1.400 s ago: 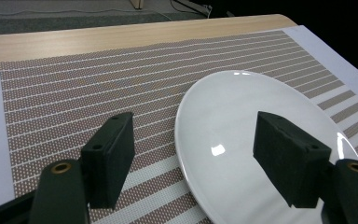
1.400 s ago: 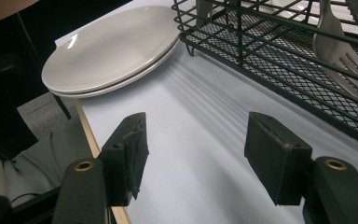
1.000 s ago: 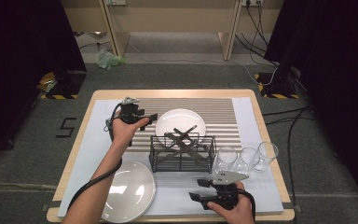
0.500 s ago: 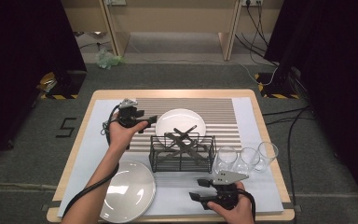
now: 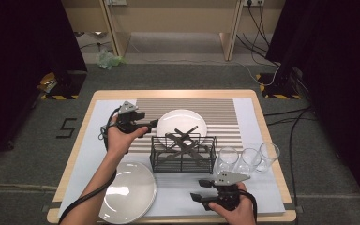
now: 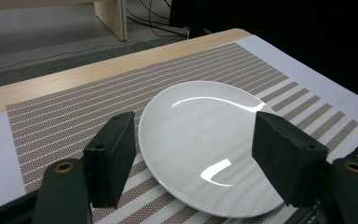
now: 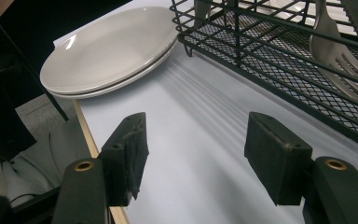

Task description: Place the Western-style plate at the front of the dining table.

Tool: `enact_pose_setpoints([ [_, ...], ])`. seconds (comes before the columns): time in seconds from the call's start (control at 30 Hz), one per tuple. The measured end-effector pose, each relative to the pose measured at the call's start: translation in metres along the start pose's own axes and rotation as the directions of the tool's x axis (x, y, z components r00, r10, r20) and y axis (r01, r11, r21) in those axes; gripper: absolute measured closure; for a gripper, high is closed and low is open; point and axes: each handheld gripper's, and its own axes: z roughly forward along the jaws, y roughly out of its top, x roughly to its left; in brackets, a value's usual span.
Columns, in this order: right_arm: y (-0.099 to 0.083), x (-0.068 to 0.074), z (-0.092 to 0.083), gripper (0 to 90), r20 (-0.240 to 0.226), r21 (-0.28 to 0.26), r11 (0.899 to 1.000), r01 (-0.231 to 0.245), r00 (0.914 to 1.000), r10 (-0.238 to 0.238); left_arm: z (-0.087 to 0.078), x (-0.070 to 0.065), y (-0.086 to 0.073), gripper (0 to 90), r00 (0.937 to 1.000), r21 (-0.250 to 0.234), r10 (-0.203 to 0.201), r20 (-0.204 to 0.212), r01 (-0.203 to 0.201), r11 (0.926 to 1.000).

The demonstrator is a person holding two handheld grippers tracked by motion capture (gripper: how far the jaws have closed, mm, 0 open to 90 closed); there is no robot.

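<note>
Left gripper (image 5: 151,124): jaws spread wide, hovering at the near-left rim of the white plate (image 6: 205,144); contact cannot be judged.
White plate: flat on the striped mat (image 5: 225,108), just behind the wire rack (image 5: 183,153).
Right gripper (image 7: 193,154): jaws spread, holding nothing, above the white sheet (image 7: 191,140) near the stacked plates (image 7: 109,46).

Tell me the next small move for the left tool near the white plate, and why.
Probably ease the left tool back and up from the white plate. Its jaws stand open and empty on either side of the plate's near edge, and the plate lies flat on the striped mat, so it looks placed.
</note>
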Motion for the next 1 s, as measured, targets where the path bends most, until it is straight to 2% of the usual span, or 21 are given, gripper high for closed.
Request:
enact_pose_setpoints([
  [0.63, 0.000, 0.000, 0.000, 39.4, 0.001, -0.002, 1.000, 0.001, 1.0000, -0.001, -0.017, -0.020, -0.007, 30.1, 0.9983, -0.027, 0.047, 0.034, -0.046, 0.9985],
  [1.0, 0.000, 0.000, 0.000, 39.4, 0.004, 0.000, 1.000, 0.002, 1.0000, -0.002, -0.027, -0.030, -0.011, 30.1, 0.9952, -0.036, 0.078, 0.060, -0.076, 0.9965],
])
